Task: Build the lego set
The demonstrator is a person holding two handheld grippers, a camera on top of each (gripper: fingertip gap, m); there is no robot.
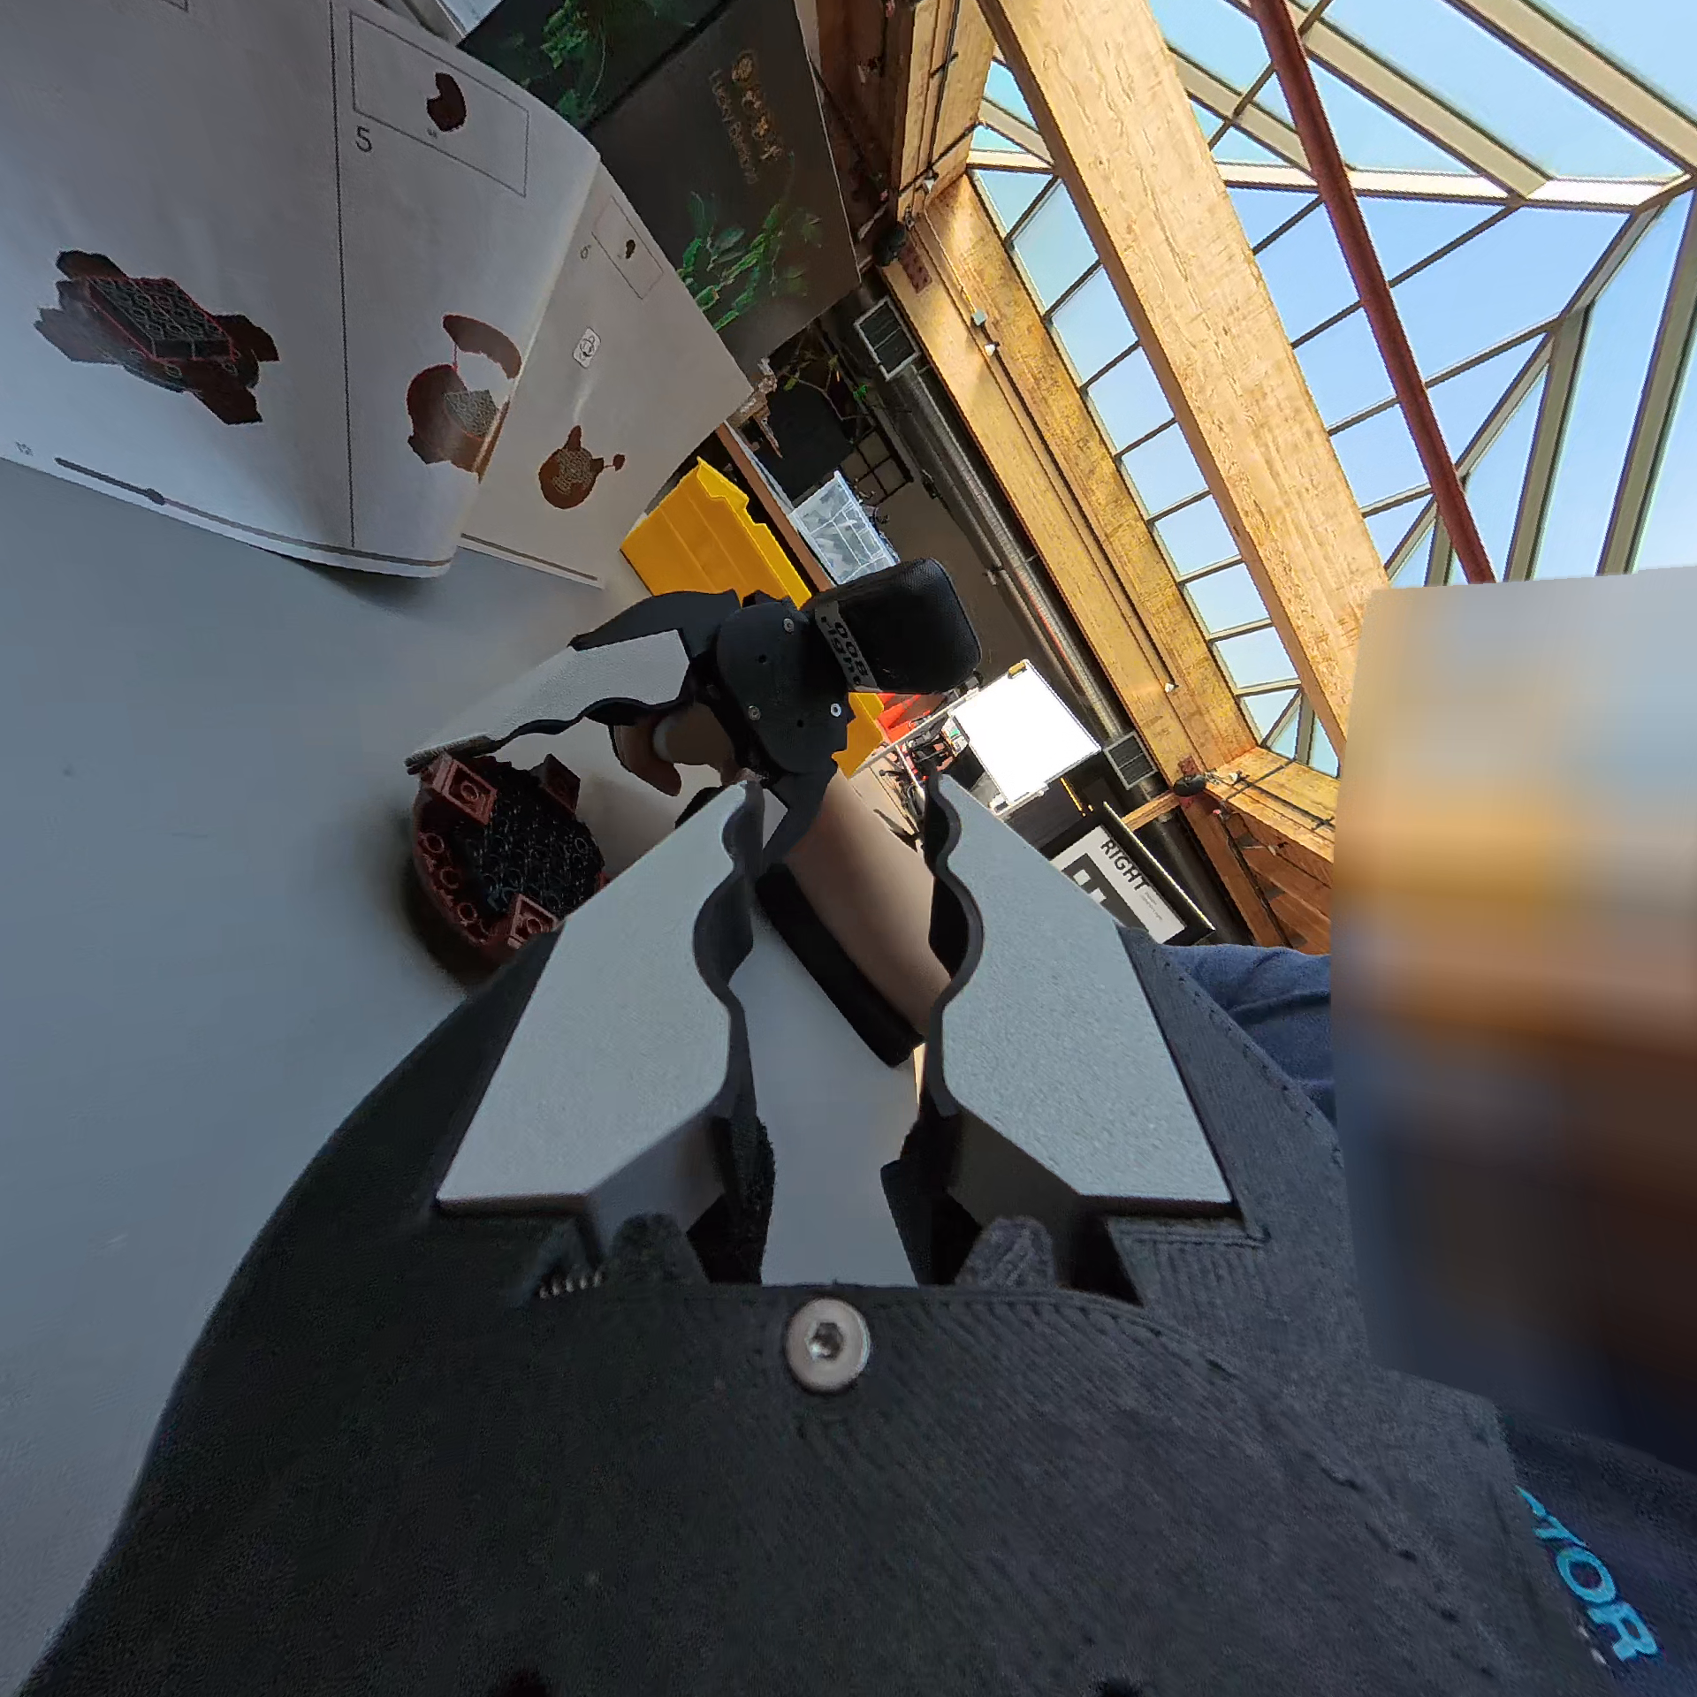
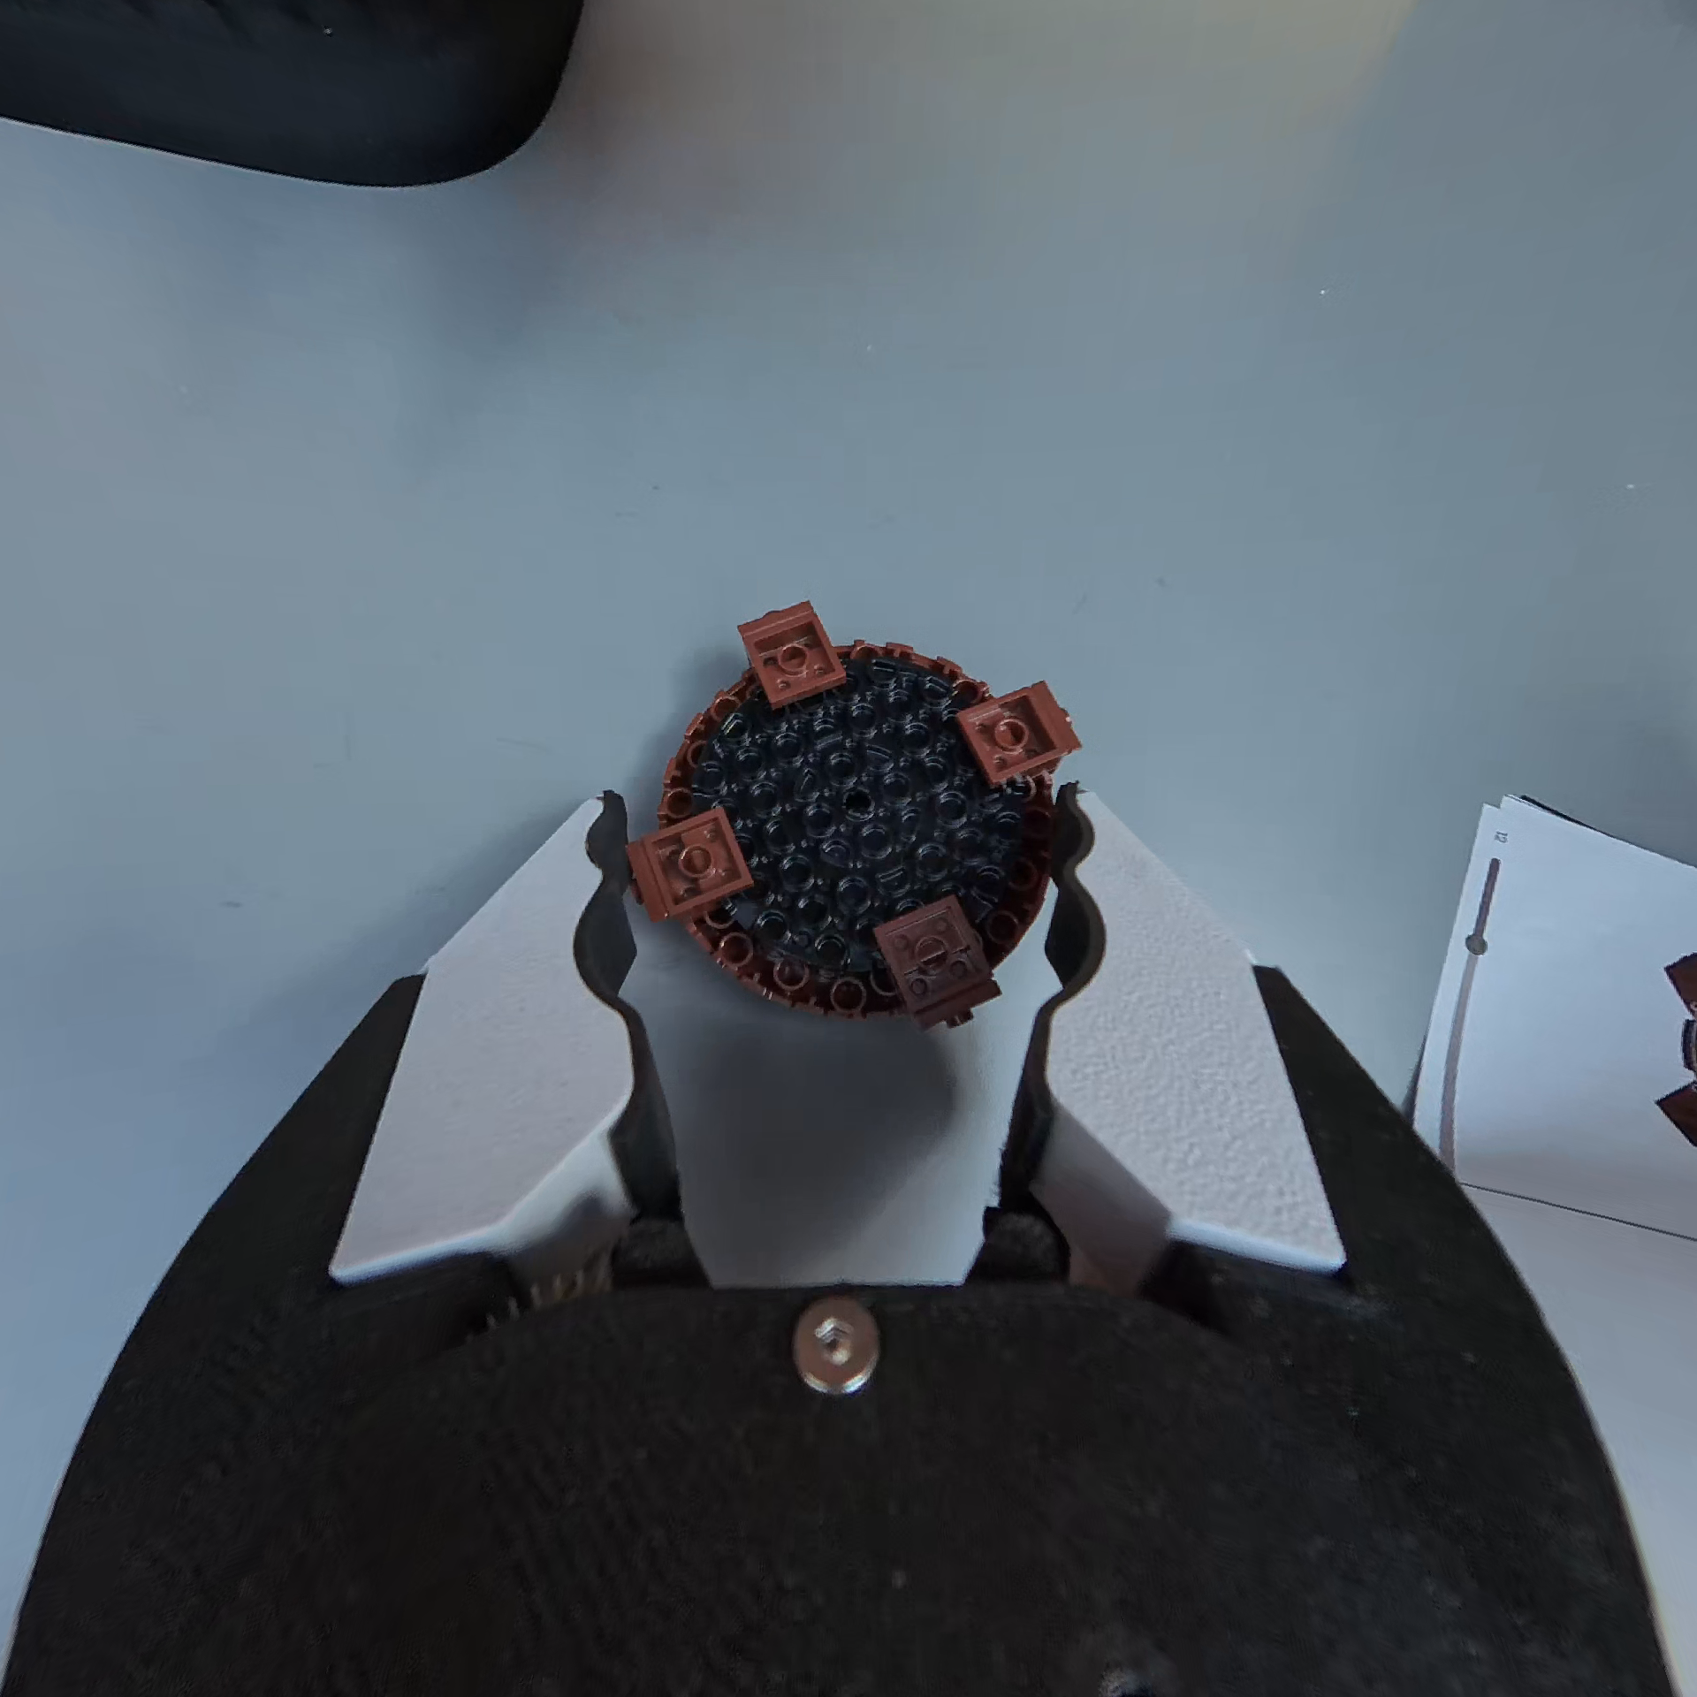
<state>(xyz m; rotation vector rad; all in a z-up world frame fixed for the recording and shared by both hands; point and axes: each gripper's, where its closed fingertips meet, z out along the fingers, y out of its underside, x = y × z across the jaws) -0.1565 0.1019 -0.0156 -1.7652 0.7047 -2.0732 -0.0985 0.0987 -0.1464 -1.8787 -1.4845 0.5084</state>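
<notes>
A round lego build [image 2: 854, 826] lies on the grey table [image 2: 826, 367]. It has a black studded centre, a reddish-brown rim and several square reddish-brown bricks [image 2: 1015, 730] spaced around its edge. My right gripper [image 2: 837, 803] is open, and its fingers straddle the build from above on the left and right. I cannot tell whether they touch it. In the left wrist view the build [image 1: 505, 854] sits under the right gripper [image 1: 496, 700]. My left gripper [image 1: 845, 797] is open and empty, tilted up beside the build and apart from it.
An open instruction booklet [image 1: 275, 275] lies past the build and also shows at the right edge of the right wrist view [image 2: 1561, 1010]. A dark set box [image 1: 735, 184] stands behind it, with yellow bins [image 1: 707, 533] farther off. A black shape [image 2: 275, 83] is in the top left corner. From either gripper's tips it is about 20 cm to the black shape [image 2: 275, 83].
</notes>
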